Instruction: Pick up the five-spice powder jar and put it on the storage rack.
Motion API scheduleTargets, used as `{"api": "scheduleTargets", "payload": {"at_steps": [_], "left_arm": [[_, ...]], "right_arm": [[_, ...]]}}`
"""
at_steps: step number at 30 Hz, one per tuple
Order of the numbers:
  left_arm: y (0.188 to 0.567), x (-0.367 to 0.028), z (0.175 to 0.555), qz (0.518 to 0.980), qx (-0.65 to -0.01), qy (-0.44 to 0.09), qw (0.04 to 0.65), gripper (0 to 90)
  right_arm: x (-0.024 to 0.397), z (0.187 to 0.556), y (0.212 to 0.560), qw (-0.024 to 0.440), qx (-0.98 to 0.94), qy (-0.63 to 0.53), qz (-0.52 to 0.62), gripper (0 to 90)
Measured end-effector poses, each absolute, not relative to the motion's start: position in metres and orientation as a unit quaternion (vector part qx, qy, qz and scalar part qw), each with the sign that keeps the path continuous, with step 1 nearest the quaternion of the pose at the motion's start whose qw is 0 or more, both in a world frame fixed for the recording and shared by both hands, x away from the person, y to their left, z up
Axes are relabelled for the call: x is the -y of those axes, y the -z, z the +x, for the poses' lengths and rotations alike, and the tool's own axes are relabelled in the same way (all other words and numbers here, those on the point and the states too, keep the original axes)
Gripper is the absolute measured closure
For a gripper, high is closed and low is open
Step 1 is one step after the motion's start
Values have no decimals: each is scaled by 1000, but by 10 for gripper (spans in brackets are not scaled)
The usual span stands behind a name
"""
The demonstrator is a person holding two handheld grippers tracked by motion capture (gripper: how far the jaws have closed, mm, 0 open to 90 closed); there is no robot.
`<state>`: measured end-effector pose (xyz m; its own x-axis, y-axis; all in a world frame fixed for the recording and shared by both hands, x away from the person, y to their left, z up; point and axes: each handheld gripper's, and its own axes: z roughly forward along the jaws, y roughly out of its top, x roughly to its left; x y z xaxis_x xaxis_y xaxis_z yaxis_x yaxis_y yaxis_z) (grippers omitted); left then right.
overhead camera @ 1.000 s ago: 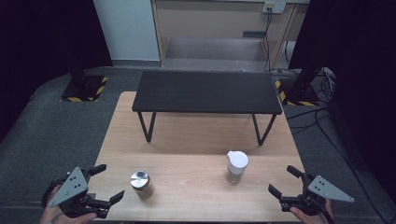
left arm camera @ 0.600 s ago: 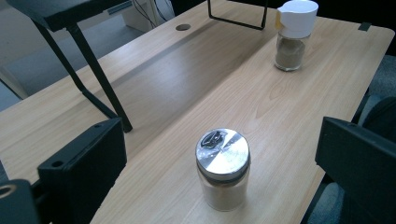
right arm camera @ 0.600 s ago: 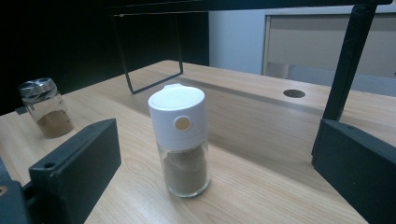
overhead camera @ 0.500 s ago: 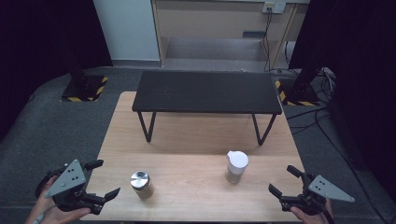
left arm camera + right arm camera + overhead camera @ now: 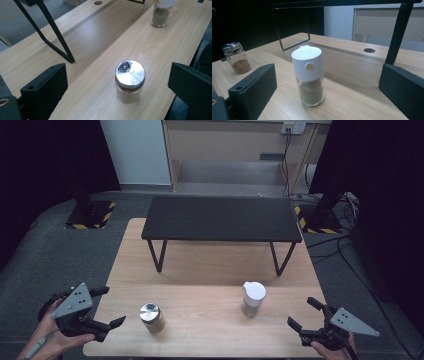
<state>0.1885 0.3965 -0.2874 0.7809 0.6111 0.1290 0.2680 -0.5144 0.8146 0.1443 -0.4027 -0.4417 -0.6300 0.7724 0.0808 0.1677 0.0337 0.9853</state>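
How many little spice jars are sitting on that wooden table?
2: a metal-lidded jar at front left near the left hand-held gripper, and a white-capped jar at front right near the right hand-held gripper.

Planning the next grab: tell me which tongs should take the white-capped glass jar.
Right. The right tongs sit open beside the white-capped glass jar, which stands between their jaws in the right gripper view; the left tongs face the metal-lidded jar.

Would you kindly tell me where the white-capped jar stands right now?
In the high view, the white-capped jar stands upright on the wooden table's right half, ahead of the open right claw and right of the metal-lidded jar.
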Motion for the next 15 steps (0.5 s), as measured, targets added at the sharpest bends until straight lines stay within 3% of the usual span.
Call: {"api": "scheduleTargets", "payload": {"at_steps": [15], "left_arm": [[306,-377,217,871,-240,-173,392,27]], "right_arm": [[403,143,442,254,-673,-601,349,22]]}}
